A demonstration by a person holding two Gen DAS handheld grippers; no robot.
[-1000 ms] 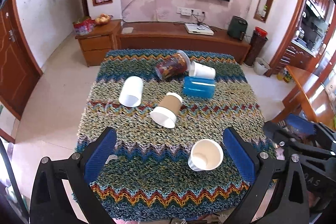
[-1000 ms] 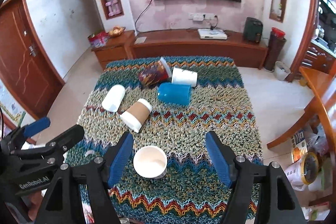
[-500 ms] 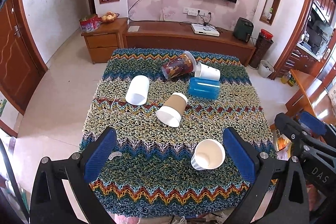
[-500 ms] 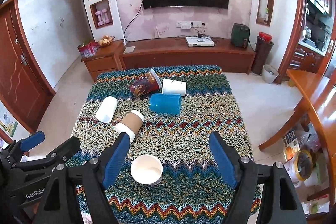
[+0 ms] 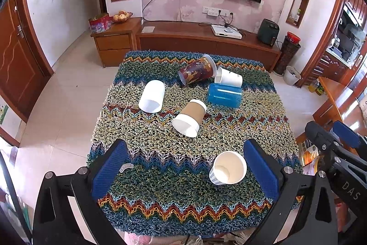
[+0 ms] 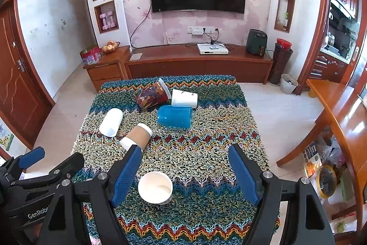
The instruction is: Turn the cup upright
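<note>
A white paper cup (image 5: 228, 168) (image 6: 155, 187) stands upright near the front of the table on a zigzag knitted cloth (image 5: 160, 187) (image 6: 206, 153). Several cups lie on their sides farther back: a brown-sleeved cup (image 5: 190, 117) (image 6: 136, 136), a plain white cup (image 5: 151, 96) (image 6: 111, 122), a blue cup (image 5: 224, 96) (image 6: 175, 116), a dark red patterned cup (image 5: 197, 70) (image 6: 152, 96) and a small white cup (image 5: 229, 77) (image 6: 184, 98). My left gripper (image 5: 183, 164) is open and empty, above the front of the table. My right gripper (image 6: 183, 173) is open and empty, its left finger beside the upright cup.
A small white scrap (image 5: 125, 167) lies on the cloth by my left gripper's left finger. A wooden TV cabinet (image 5: 206, 38) (image 6: 197, 61) stands behind the table. A wooden table (image 6: 339, 111) and floor clutter are to the right. A door (image 5: 16, 54) is on the left.
Both grippers have risen and drawn back from the table, so the cups look smaller and more of the room shows. The cups have not moved.
</note>
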